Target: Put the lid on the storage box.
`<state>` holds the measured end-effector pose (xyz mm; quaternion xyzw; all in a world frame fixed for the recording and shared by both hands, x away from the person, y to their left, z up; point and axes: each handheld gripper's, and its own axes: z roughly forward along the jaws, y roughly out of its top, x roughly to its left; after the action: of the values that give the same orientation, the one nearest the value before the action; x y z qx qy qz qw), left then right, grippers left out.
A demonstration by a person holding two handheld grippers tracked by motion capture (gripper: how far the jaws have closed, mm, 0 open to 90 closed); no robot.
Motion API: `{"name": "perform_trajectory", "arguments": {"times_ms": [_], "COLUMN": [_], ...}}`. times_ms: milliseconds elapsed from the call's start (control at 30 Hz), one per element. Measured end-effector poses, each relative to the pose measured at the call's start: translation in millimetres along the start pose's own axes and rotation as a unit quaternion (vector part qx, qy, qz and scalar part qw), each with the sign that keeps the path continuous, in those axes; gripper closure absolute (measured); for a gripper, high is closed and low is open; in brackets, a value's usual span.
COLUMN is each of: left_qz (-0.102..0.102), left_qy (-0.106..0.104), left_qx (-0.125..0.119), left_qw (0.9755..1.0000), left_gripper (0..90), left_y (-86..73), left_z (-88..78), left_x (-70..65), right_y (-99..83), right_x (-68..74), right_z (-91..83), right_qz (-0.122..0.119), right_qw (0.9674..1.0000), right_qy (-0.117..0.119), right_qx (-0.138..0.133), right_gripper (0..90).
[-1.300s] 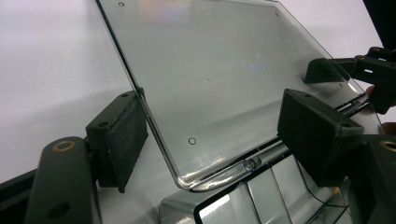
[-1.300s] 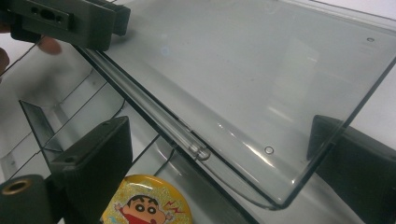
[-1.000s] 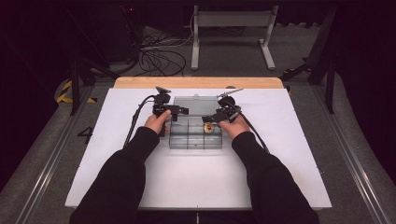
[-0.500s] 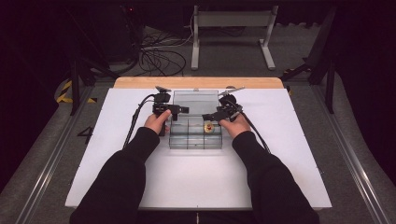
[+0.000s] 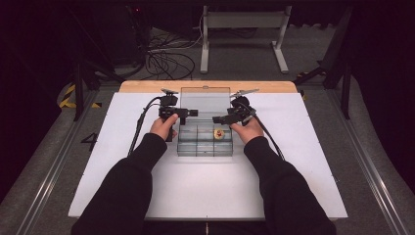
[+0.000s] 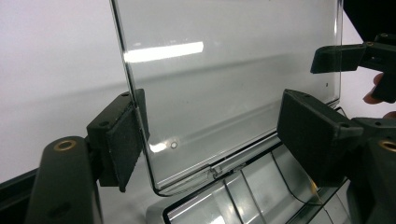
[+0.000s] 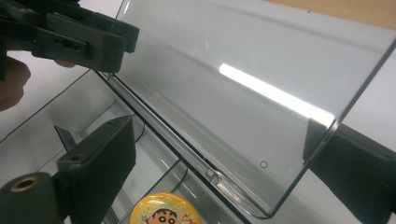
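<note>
A clear plastic compartment box [image 5: 203, 149] sits mid-table with its clear lid [image 5: 205, 98] raised upright at the back. A yellow cartoon badge [image 5: 219, 133] lies in a right-hand compartment, and it is seen close up as the badge [image 7: 166, 212] in the right gripper view. My left gripper [image 5: 193, 112] is at the lid's left side. In the left gripper view it [image 6: 215, 121] stands open, and the lid [image 6: 233, 70] has its left edge against the left pad. My right gripper [image 5: 218, 119] is at the lid's right side. This gripper [image 7: 224, 144] is also open, and the lid's [image 7: 243, 70] right edge runs just in front of its right jaw.
The box rests on a white table top [image 5: 303, 186] with a wooden strip [image 5: 147, 86] along the far edge. Cables [image 5: 166, 58] and a metal stand [image 5: 242, 29] lie on the floor beyond. Both forearms in black sleeves reach in from the near side.
</note>
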<state>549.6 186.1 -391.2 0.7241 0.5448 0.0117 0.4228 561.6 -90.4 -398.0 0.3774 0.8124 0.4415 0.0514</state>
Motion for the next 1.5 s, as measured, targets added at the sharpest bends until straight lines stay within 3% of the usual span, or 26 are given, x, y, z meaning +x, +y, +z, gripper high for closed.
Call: {"name": "perform_trajectory", "arguments": {"times_ms": [567,1500], "left_qz": [0.024,0.075], "left_qy": [-0.002,-0.008], "left_qx": [-0.024,-0.022], "left_qw": [0.9994,0.9969], "left_gripper": [25.5,25.5], "left_y": [1.2,-2.9], "left_z": [-8.9,-23.5], "left_x": [-6.2,-13.9], "right_y": [5.3,6.1], "right_x": [3.5,13.7], "right_z": [-13.4,-28.3], "right_qz": [-0.005,-0.020], "right_qw": [0.9999,0.9997], "right_qy": [-0.009,0.007], "right_qx": [-0.005,-0.010], "right_gripper": [20.5,23.1]}}
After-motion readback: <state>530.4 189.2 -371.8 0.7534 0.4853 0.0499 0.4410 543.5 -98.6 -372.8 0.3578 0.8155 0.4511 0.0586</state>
